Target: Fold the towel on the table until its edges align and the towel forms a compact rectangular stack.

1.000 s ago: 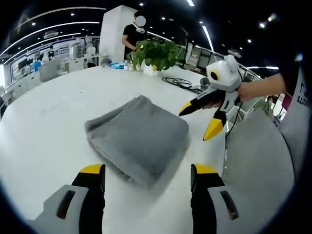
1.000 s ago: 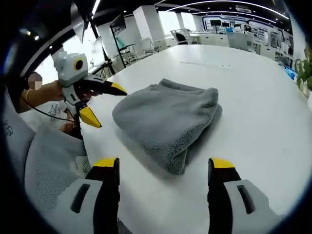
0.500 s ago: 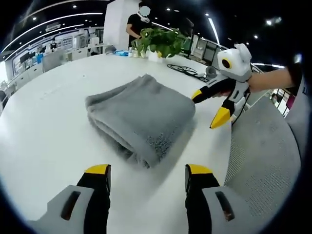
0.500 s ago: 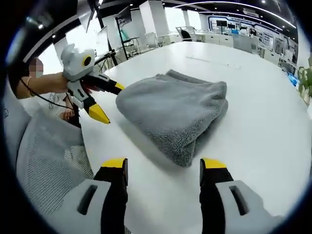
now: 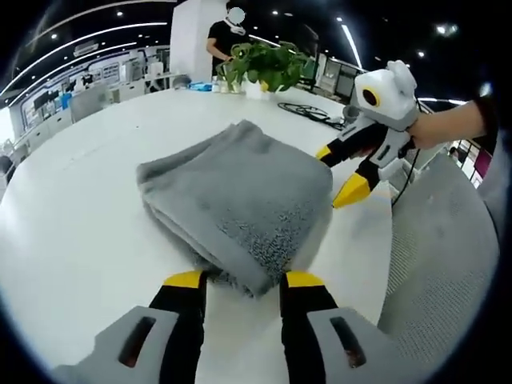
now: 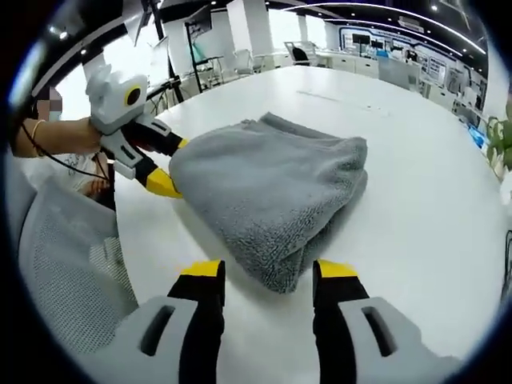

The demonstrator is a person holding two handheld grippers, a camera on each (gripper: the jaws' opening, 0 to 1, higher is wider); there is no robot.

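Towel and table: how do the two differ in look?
The towel is grey and fluffy, while the table is white and smooth. The towel lies folded in thick, soft layers, while the table is one flat, hard top. The towel covers a small patch near the table's edge, and the table spreads far beyond it. Both are plain, with no pattern.

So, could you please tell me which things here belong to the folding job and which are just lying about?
For the job:
- grey towel
- white table
- left gripper
- right gripper

Just lying about:
- potted plant
- black cable
- mesh chair
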